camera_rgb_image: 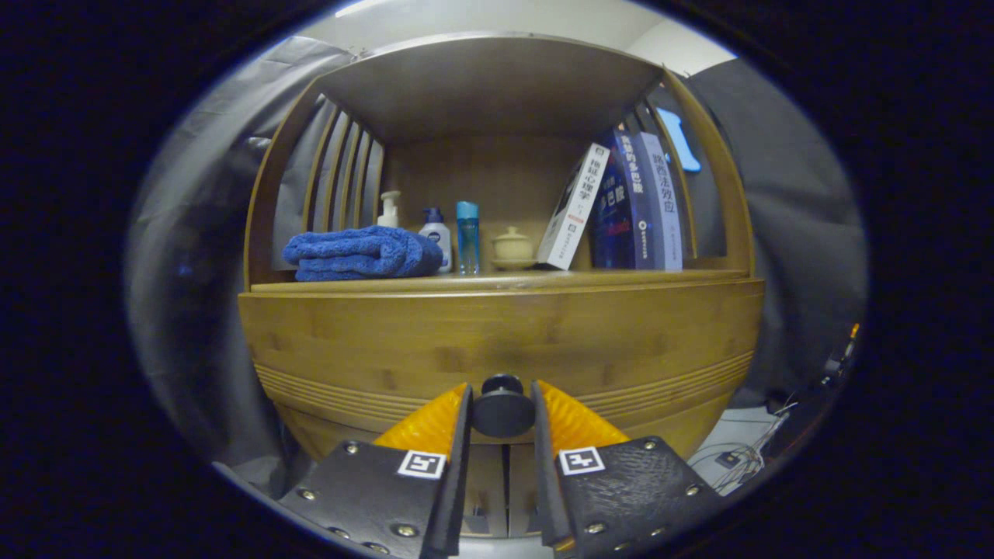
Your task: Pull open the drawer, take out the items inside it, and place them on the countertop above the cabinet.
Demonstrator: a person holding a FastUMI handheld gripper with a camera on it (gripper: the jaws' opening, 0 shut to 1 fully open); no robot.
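Gripping: your tongs [502, 415] sit closed on the drawer knob [502, 405], one finger pressing each side.
Drawer: front [497, 341] flush w/ cabinet, shut; items inside hidden, can't tell what they are.
Desk [497, 281]: just above drawer, beyond your fingers; carries folded blue towel [359, 253], pump bottle [389, 210], white bottle [436, 235], blue bottle [467, 237], small lidded pot [512, 245].
Books [621, 203]: leaning, right of pot.

folded blue towel [359, 254] on the shelf, pump bottles [436, 234] right beside it, little lidded pot [512, 246], then leaning books [621, 203]
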